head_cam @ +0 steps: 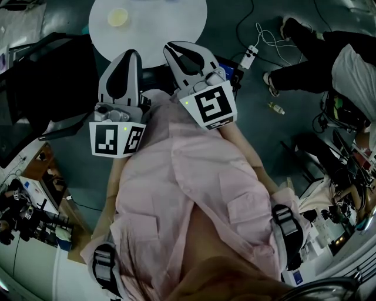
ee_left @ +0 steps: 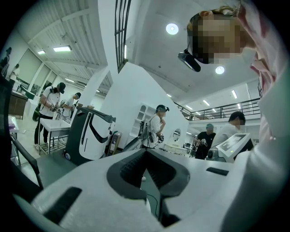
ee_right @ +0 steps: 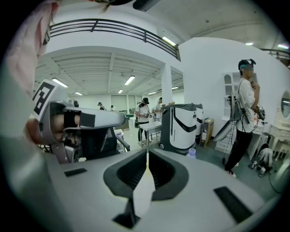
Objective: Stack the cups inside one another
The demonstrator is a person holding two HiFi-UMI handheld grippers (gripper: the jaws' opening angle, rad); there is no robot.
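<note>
A pale yellow cup (head_cam: 117, 16) stands on the round white table (head_cam: 170, 23) at the top of the head view, seen from above. Both grippers are held up in front of a pink-shirted chest, short of the table's near edge and apart from the cup. My left gripper (head_cam: 134, 54) is shut, its tips meeting with nothing between them (ee_left: 146, 150). Beside it, my right gripper (head_cam: 170, 46) is also shut and empty (ee_right: 147, 152). Both gripper views look out across the room rather than at the table, so no cup shows in them.
On the dark floor right of the table lie a power strip (head_cam: 251, 56) with white cables and a small bottle (head_cam: 275, 107). A seated person (head_cam: 329, 59) is at the right, and cluttered benches (head_cam: 29, 206) at the left. A white-and-black machine (ee_right: 181, 127) and standing people show across the room.
</note>
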